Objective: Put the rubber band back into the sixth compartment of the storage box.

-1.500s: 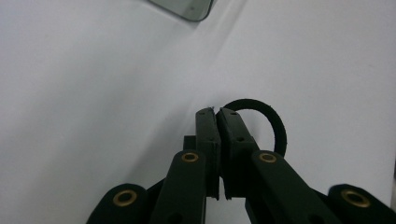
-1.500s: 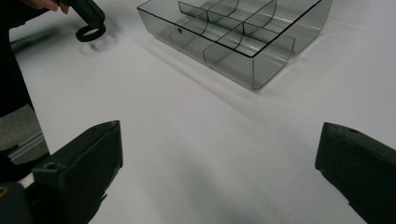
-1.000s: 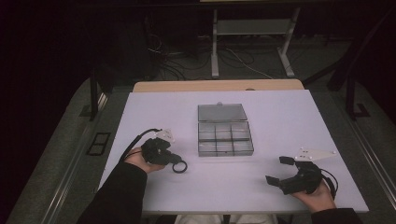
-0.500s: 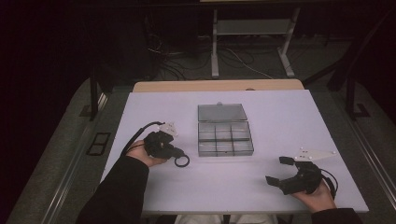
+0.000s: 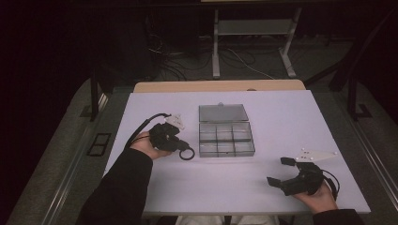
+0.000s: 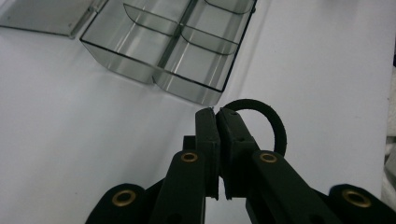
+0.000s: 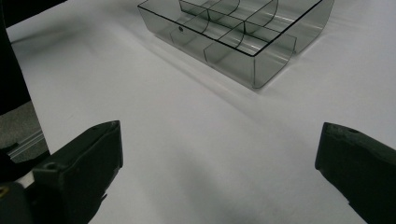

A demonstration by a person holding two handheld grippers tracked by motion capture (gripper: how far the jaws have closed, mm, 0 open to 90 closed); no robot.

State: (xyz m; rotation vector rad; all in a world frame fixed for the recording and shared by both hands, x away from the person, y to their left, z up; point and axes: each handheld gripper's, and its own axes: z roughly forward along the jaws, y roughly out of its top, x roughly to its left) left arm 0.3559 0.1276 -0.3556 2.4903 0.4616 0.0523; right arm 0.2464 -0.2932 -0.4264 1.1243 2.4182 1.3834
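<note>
Left claw (image 6: 215, 116) grips the black ring (image 6: 273, 122) by its edge; it may slip before reaching the open box (image 5: 225, 139). Right claw (image 5: 281, 172) open.

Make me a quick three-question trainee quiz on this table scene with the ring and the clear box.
1. True or false: the left gripper is shut on the black ring.
2. Which is the right gripper? A) open and holding nothing B) shut on the ring C) inside the box
3. Fill in: the box has its lid ____.

Key:
1. True
2. A
3. Open; it lies flat behind the compartments.
</note>
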